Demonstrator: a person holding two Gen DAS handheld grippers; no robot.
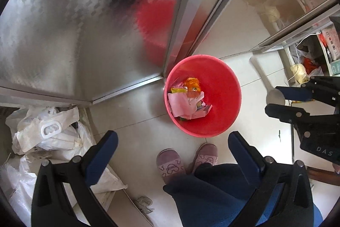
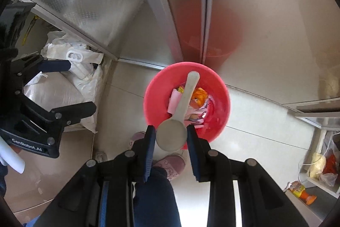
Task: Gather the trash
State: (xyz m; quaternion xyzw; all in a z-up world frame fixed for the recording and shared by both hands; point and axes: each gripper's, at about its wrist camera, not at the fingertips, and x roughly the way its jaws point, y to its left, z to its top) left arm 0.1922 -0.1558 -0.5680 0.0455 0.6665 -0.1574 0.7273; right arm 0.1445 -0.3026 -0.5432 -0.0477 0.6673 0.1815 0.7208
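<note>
A red trash bin [image 1: 221, 120] stands on the tiled floor by a metal door frame, with wrappers and paper [image 1: 187, 99] inside. It also shows in the right wrist view [image 2: 218, 86]. My right gripper [image 2: 171, 137] is shut on a white plastic spoon [image 2: 184, 99], gripping its bowl, with the handle pointing out over the bin. In the left wrist view the right gripper [image 1: 276, 99] and the spoon [image 1: 265, 84] are at the right. My left gripper [image 1: 173, 142] is open and empty above the floor in front of the bin; it also shows in the right wrist view [image 2: 76, 86].
White sacks and bags [image 1: 48, 135] lie at the left by the wall. The person's pink slippers [image 1: 170, 163] stand just before the bin. A low shelf with bags [image 2: 320, 167] and an orange bottle [image 2: 301, 193] is at the right.
</note>
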